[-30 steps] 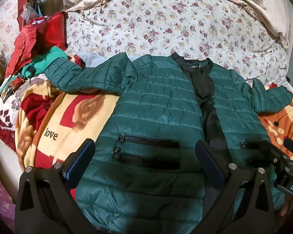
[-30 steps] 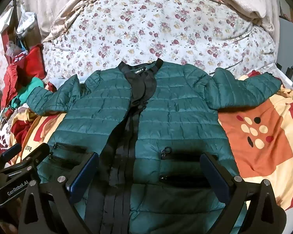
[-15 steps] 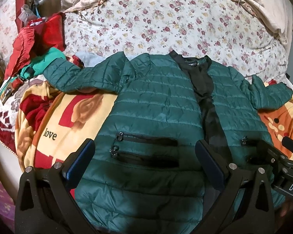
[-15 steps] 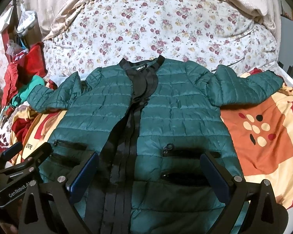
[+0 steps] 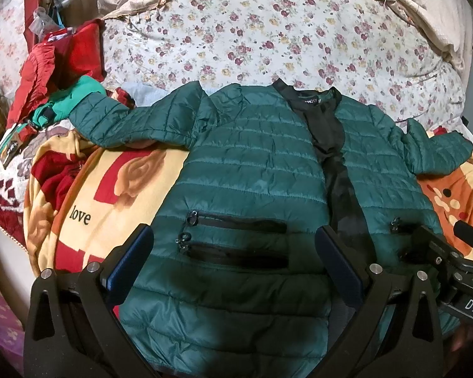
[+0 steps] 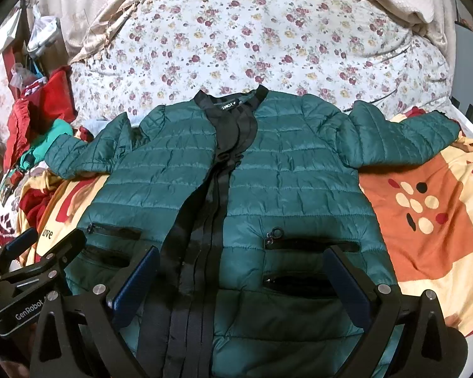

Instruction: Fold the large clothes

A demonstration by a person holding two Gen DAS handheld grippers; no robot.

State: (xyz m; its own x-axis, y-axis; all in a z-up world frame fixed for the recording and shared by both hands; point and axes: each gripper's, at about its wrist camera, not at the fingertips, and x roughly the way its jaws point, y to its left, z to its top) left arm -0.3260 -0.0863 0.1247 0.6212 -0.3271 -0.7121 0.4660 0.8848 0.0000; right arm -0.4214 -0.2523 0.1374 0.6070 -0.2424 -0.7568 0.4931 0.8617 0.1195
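The green puffer jacket (image 5: 255, 173) lay flat, front up, sleeves spread, hem right under both grippers' wide-open fingers.

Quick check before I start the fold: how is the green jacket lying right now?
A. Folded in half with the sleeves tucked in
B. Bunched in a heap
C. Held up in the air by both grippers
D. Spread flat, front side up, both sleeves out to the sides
D: the green jacket lies flat with its black zipper strip facing up, sleeves stretched sideways, and both grippers open above the hem.

Floral quilt (image 6: 268, 47) on bed, patterned blanket (image 6: 425, 236), red clothes pile (image 5: 56, 63) at side.
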